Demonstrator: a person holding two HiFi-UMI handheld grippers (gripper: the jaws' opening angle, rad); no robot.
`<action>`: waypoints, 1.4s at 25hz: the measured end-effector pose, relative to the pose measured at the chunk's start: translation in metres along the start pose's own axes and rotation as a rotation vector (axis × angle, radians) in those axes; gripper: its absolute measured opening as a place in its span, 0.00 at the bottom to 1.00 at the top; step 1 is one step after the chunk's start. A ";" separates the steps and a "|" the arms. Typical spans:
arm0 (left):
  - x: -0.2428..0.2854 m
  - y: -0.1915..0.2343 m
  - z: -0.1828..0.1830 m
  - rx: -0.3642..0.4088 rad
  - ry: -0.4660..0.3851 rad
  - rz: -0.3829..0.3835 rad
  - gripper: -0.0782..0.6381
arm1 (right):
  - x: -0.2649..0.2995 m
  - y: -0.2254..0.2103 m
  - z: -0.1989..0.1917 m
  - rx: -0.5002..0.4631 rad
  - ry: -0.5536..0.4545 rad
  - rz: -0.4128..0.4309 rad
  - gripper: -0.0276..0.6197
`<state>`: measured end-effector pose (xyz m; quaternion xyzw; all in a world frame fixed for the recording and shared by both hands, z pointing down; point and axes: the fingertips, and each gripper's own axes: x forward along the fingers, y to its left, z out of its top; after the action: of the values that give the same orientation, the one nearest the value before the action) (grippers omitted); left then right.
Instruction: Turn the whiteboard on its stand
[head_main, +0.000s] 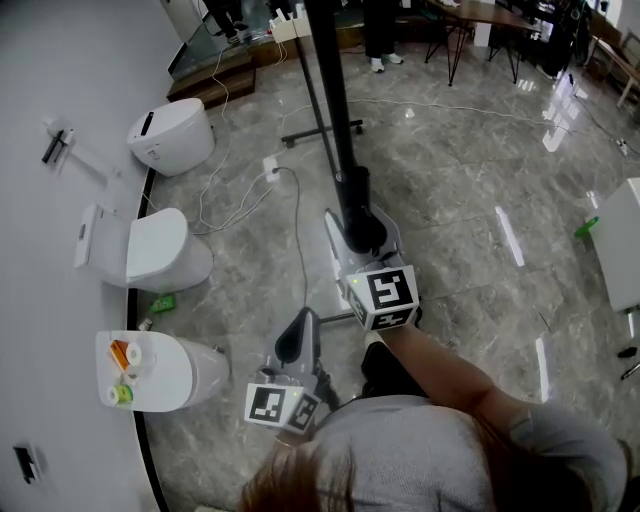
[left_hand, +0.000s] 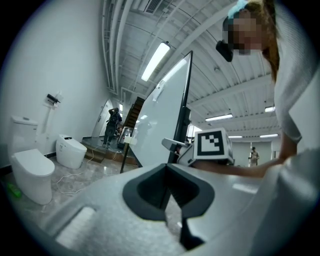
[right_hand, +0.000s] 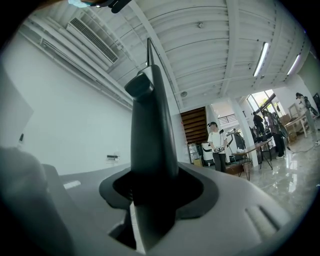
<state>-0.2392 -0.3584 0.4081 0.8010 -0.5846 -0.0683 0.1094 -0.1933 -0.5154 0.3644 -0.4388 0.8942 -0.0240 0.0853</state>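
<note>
From above, the whiteboard (head_main: 330, 90) shows edge-on as a long dark bar, with its stand's black foot (head_main: 320, 133) on the marble floor. My right gripper (head_main: 362, 235) is shut on the board's near dark frame edge (right_hand: 152, 125), which fills the gap between the jaws (right_hand: 150, 192). In the left gripper view the white board face (left_hand: 165, 120) rises ahead, with the right gripper's marker cube (left_hand: 214, 145) at its edge. My left gripper (head_main: 297, 335) hangs lower left of the right one, apart from the board. Its jaws (left_hand: 170, 192) meet with nothing between them.
Three white toilets (head_main: 170, 135) (head_main: 150, 250) (head_main: 160, 370) line the white wall at the left, with cables (head_main: 250, 190) and a green bottle (head_main: 162, 302) on the floor nearby. A white cabinet (head_main: 625, 240) stands at the right. People and tables are far back.
</note>
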 end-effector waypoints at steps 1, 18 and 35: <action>-0.003 -0.002 0.000 0.000 -0.001 -0.003 0.11 | -0.004 0.002 0.000 -0.002 -0.002 -0.001 0.32; -0.055 -0.040 -0.007 0.004 -0.009 -0.037 0.11 | -0.075 0.029 0.007 -0.003 -0.034 -0.001 0.31; -0.092 -0.072 -0.008 0.008 -0.014 -0.067 0.11 | -0.130 0.056 0.011 -0.003 -0.038 0.016 0.32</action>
<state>-0.1990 -0.2495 0.3959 0.8201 -0.5584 -0.0755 0.0998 -0.1567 -0.3779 0.3637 -0.4321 0.8960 -0.0136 0.1015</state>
